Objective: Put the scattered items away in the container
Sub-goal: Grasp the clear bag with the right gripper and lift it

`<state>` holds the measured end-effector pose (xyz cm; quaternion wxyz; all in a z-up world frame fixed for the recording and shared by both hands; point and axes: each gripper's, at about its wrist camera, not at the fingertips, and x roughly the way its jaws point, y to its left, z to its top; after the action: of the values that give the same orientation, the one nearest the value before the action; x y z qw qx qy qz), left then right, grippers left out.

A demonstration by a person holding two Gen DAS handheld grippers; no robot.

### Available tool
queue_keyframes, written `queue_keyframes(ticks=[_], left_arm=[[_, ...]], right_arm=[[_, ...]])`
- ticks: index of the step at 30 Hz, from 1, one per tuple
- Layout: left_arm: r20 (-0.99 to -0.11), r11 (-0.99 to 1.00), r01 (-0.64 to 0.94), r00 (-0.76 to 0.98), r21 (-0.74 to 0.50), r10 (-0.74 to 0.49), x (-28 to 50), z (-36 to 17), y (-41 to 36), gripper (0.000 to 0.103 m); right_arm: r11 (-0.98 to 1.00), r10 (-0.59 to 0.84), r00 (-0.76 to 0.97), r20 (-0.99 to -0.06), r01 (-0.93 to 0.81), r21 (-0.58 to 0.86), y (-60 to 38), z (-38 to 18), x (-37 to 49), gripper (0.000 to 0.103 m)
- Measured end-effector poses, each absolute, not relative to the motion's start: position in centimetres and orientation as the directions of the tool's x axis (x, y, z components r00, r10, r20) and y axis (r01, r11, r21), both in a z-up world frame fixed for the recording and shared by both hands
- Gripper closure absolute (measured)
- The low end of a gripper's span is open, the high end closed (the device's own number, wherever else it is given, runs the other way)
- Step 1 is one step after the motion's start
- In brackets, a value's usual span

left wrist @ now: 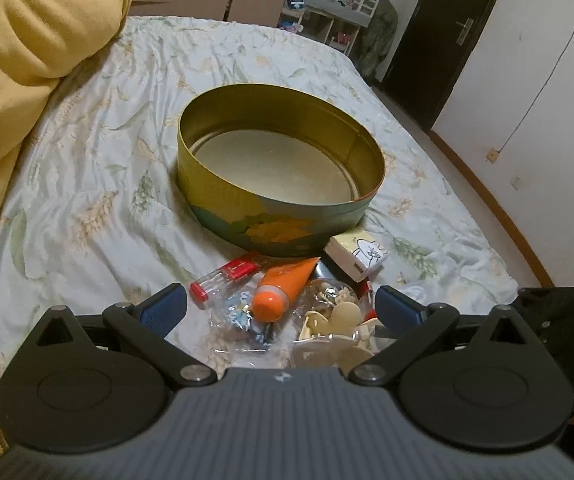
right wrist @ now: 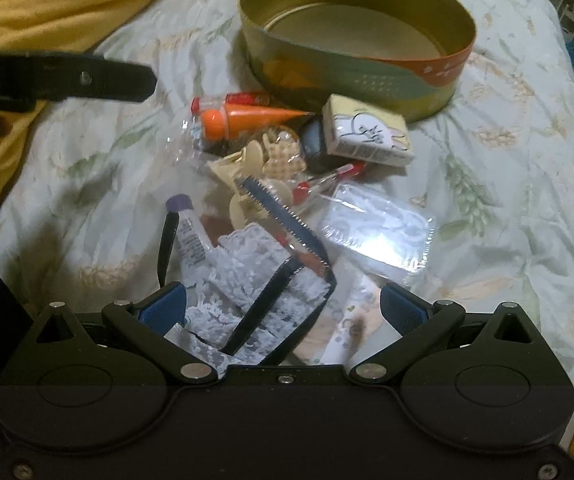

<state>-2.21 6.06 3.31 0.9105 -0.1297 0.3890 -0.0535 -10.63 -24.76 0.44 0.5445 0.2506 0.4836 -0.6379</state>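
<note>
Left wrist view: The left gripper point(left wrist: 281, 304) hovers low over the bed, its blue-padded fingers point(left wrist: 163, 309) spread wide apart with nothing between them. Directly ahead stands the round tin container point(left wrist: 247, 236), upright, its mouth open, interior bare. The scattered items lie in a cluster between the tin and the gripper. An orange tube point(left wrist: 283, 289) lies on its side, long axis running diagonally, cap toward the gripper and crimped end toward the tin. Left of it a clear red-capped vial point(left wrist: 223, 278) lies along a similar diagonal. A small cartoon-printed tissue pack point(left wrist: 357, 254) rests just beside the tin's near wall, on the right. Cream-coloured hair clips point(left wrist: 335, 318) in clear wrapping sit nearest the gripper; their lower parts are cut off by the gripper body. A yellow blanket point(left wrist: 27, 40) fills the left edge. A black device at the right edge is too dark to identify.

Right wrist view: The right gripper point(right wrist: 283, 310) has its fingers spread apart around the near end of the pile, not clamped. Between them lies a white lace-patterned pouch with dark trim point(right wrist: 255, 280), partly hidden by the gripper body. A purple-capped tube point(right wrist: 189, 232) lies with its cap pointing away from the gripper. A shiny plastic-wrapped packet point(right wrist: 379, 232) lies to the right; glare obscures its print. Beyond are the orange tube, cap pointing left, the tissue pack and the tin. A black arm of the other gripper crosses the upper left. The view is slightly blurred.
</note>
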Motion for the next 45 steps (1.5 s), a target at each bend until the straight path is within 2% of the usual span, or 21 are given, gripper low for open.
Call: queue_keyframes(ticks=[6,8,9,12,13,14,16,21,27,35,45], left_arm=[[-0.709,0.965,0.008,0.677,-0.262,-0.198,-2.1,3.0,5.7,0.000],[-0.712,0.964,0.004,0.673,-0.266,-0.199,-2.1,2.9,5.8,0.000],[-0.713,0.964,0.001,0.672,-0.267,-0.198,-2.1,2.8,5.8,0.000],[-0.716,0.963,-0.001,0.669,-0.269,-0.199,-2.0,2.8,5.9,0.000],[-0.717,0.963,0.000,0.668,-0.270,-0.201,-2.0,2.8,5.8,0.000],[-0.717,0.963,0.002,0.667,-0.270,-0.203,-1.9,2.7,5.8,0.000],[-0.718,0.962,0.006,0.665,-0.272,-0.207,-1.9,2.7,5.8,0.000],[-0.716,0.960,0.017,0.663,-0.279,-0.220,-2.0,2.7,5.8,0.000],[-0.713,0.956,0.022,0.661,-0.294,-0.234,-1.9,2.6,5.9,0.000],[-0.731,0.958,0.084,0.630,-0.273,-0.263,-1.8,2.2,5.1,0.000],[-0.795,0.937,0.304,0.518,-0.173,-0.315,-2.7,0.2,1.2,0.000]], right_arm=[[0.067,-0.428,-0.314,-0.847,0.924,-0.377,-25.9,-1.4,-10.0,0.000],[0.075,-0.426,-0.331,-0.842,0.914,-0.398,-26.1,-1.9,-9.7,0.006],[0.079,-0.419,-0.343,-0.841,0.909,-0.410,-26.2,-2.2,-9.6,0.014],[0.076,-0.394,-0.355,-0.848,0.906,-0.415,-26.5,-2.8,-9.7,0.030],[0.068,-0.399,-0.366,-0.841,0.902,-0.426,-26.5,-2.8,-9.7,0.041],[0.058,-0.403,-0.375,-0.835,0.900,-0.432,-26.4,-2.7,-9.8,0.046],[0.031,-0.415,-0.373,-0.830,0.906,-0.422,-26.3,-2.2,-10.1,0.080],[-0.012,-0.457,-0.326,-0.828,0.933,-0.360,-26.0,-0.8,-11.1,0.097],[-0.070,-0.578,-0.280,-0.766,0.953,-0.296,-24.3,2.7,-11.5,0.099],[-0.207,-0.657,-0.297,-0.693,0.955,-0.213,-22.7,7.3,-14.5,0.099],[-0.283,-0.710,-0.302,-0.636,0.950,-0.134,-21.9,10.2,-17.1,0.099]])
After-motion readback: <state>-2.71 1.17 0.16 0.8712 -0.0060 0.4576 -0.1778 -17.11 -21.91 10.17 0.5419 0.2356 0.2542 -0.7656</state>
